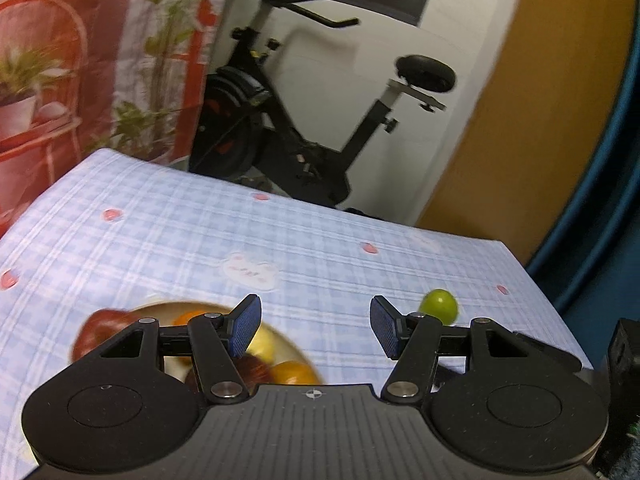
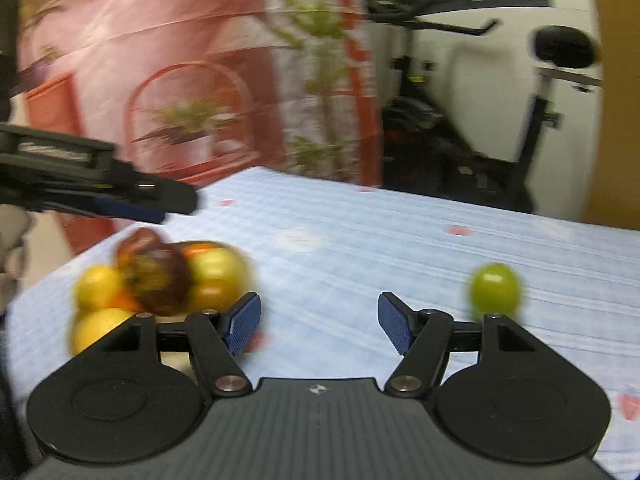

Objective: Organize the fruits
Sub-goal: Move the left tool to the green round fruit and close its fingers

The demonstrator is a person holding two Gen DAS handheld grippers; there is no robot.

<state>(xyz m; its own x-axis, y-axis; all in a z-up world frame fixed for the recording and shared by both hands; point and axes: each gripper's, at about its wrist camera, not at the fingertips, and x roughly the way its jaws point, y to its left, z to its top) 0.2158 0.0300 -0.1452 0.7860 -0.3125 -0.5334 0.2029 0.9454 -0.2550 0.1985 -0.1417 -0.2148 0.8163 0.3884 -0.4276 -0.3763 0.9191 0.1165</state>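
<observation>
A plate [image 1: 280, 342] heaped with fruit sits on the blue checked tablecloth [image 1: 200, 240]: a dark red apple [image 1: 100, 330], oranges and yellow fruit. The same pile [image 2: 168, 280] shows blurred at the left of the right wrist view. A lone green fruit [image 1: 439, 306] lies on the cloth to the right, also in the right wrist view [image 2: 495, 291]. My left gripper [image 1: 316, 326] is open and empty above the cloth between plate and green fruit. My right gripper [image 2: 319, 326] is open and empty, the green fruit just beyond its right finger. The left gripper [image 2: 132, 204] shows from the side above the pile.
An exercise bike [image 1: 304, 120] stands beyond the table's far edge. A red patterned curtain [image 1: 80, 60] hangs at the left. A yellow-brown panel [image 1: 540, 120] is at the right. The table's right edge [image 1: 540, 292] is close to the green fruit.
</observation>
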